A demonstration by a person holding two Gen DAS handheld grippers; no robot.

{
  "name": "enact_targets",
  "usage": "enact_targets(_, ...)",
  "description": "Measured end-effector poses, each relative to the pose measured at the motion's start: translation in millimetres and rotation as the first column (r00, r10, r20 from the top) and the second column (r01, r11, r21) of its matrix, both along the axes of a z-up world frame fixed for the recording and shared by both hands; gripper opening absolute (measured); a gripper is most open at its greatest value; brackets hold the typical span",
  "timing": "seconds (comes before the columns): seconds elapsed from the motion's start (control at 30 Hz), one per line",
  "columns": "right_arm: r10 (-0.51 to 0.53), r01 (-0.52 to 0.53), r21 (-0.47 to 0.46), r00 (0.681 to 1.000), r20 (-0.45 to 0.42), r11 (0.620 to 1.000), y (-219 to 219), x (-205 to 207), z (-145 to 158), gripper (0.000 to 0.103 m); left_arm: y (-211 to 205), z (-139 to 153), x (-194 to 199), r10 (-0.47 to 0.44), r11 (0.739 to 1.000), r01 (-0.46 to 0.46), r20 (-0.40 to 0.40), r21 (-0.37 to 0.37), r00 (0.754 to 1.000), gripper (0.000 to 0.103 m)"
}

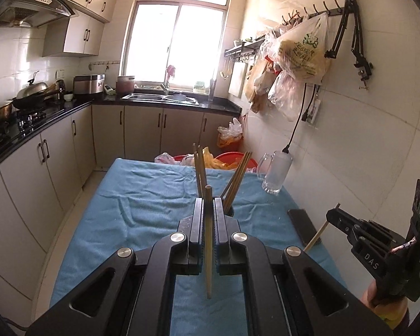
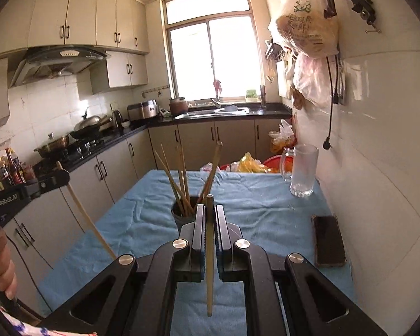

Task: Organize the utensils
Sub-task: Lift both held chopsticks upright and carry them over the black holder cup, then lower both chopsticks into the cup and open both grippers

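Note:
My left gripper (image 1: 208, 200) is shut on a wooden chopstick (image 1: 208, 252) that stands nearly upright between its pads, above the blue-covered table (image 1: 142, 212). Just behind its fingers stands the dark holder cup (image 1: 229, 211), mostly hidden, with several chopsticks (image 1: 200, 168) sticking out. My right gripper (image 2: 210, 207) is shut on another chopstick (image 2: 210, 266), also upright, just right of the cup (image 2: 182, 212). Each gripper shows in the other's view: the right one (image 1: 331, 215) at the right with its slanting chopstick (image 1: 317, 236), the left one (image 2: 62, 175) at the left with its own (image 2: 89, 219).
A glass mug (image 2: 303, 170) stands at the table's far right corner by the tiled wall. A dark phone (image 2: 329, 240) lies along the right edge. Red basins with plastic bags (image 1: 232, 159) sit beyond the table. Kitchen cabinets and a stove (image 1: 28, 117) run along the left.

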State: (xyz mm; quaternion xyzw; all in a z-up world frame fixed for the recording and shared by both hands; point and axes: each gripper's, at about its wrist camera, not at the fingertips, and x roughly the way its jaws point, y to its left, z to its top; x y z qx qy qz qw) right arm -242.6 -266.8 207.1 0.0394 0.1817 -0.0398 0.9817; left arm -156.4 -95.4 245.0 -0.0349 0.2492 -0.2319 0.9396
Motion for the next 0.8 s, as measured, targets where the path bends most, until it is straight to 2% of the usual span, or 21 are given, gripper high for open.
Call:
enact_targets(0.3,0.042,-0.045,0.028,0.993,0.108,0.999,-6,52,57,0.006,-18,37,47,0.027,0.999,-0.025,0.051,-0.032,0.998,0.005)
enact_targets(0.5,0.04,-0.044,0.021,0.986,0.16,0.999,-2,96,78,0.006,-36,58,92,0.049,0.997,-0.043,0.086,-0.07,0.995,0.005)
enact_targets(0.63,0.016,-0.017,0.005,0.987,0.157,1.0,-2,128,72,0.006,-52,57,121,0.061,0.997,-0.056,0.098,-0.059,0.993,0.005)
enact_targets(0.8,0.01,-0.014,0.059,0.997,0.072,0.998,-16,163,40,0.006,-71,31,160,0.038,0.999,-0.037,0.016,-0.038,0.999,0.005)
